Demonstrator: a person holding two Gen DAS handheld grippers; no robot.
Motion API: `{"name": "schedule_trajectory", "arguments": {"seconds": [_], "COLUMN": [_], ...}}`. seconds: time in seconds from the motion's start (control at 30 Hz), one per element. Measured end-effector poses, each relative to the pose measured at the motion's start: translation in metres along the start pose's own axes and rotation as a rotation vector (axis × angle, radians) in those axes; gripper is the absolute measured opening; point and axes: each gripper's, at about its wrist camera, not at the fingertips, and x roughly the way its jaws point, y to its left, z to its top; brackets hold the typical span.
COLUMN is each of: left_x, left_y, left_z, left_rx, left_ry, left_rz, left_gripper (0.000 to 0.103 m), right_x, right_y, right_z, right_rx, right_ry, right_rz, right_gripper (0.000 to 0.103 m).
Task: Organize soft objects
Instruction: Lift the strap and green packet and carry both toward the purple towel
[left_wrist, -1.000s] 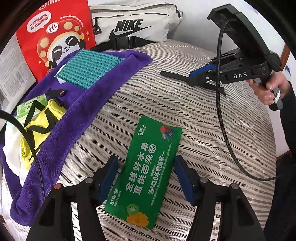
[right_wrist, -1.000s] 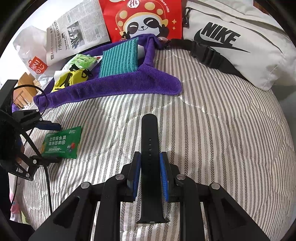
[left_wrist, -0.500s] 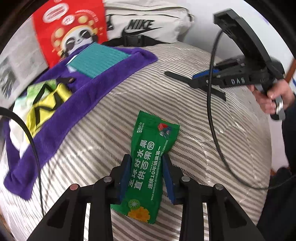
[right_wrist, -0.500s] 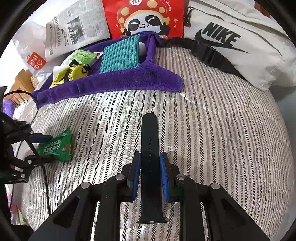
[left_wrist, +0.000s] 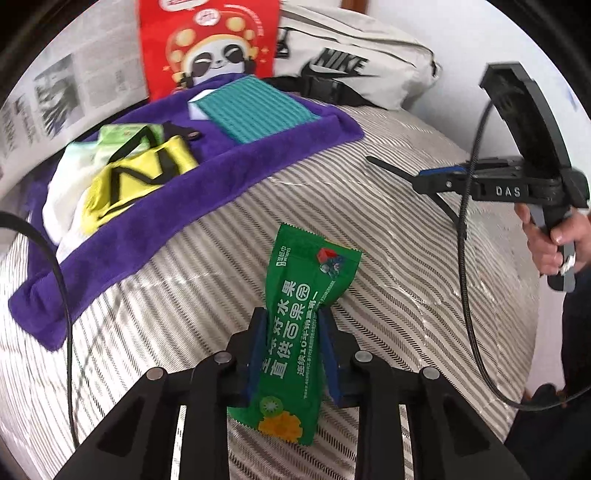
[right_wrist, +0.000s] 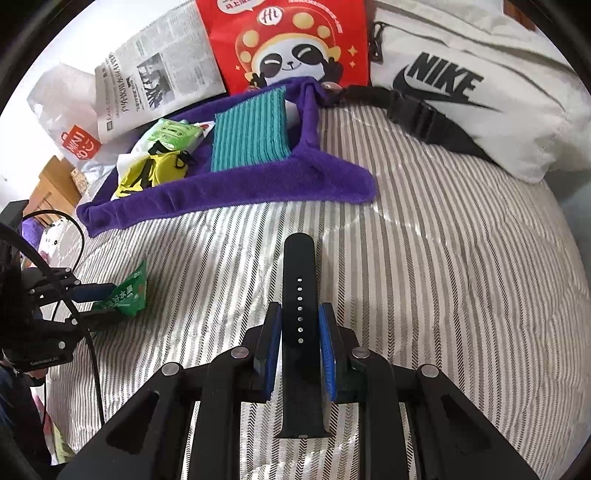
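Your left gripper (left_wrist: 291, 345) was clamped, fingers (left_wrist: 258, 354) pinched in; right gripper (right_wrist: 300, 345) likewise, your right hand (left_wrist: 550, 243) gripping its handle.

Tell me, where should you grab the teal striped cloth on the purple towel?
Probably the near short edge of the teal cloth, coming in low from the front. It lies flat on the purple towel, and that stacked edge shows some thickness to pinch. Both grippers are full now, though.
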Motion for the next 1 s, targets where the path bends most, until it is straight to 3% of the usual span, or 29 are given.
{"name": "schedule_trajectory", "arguments": {"seconds": [0.17, 0.33, 0.67, 1.0], "left_x": [-0.009, -0.008, -0.007, -0.016], "left_y": [0.012, 0.013, 0.012, 0.019], "left_z": [-0.004, -0.009, -0.011, -0.011], "left_rx": [-0.060, -0.051, -0.055, -0.117], "left_ry": [-0.016, 0.005, -0.011, -0.037], "left_rz": [0.001, 0.028, 0.023, 0.001], "left_gripper": [0.027, 0.027, 0.029, 0.028], "right_x": [0.002, 0.016, 0.022, 0.010], "right_y": [0.008, 0.015, 0.031, 0.021], "right_z": [0.004, 0.001, -0.003, 0.003], "right_rx": [-0.023, -0.049, -0.116, -0.036], "right_ry": [0.014, 0.062, 0.074, 0.048], "right_rz": [-0.011, -0.036, -0.132, -0.019], "right_gripper": [0.021, 0.021, 0.022, 0.021]}}
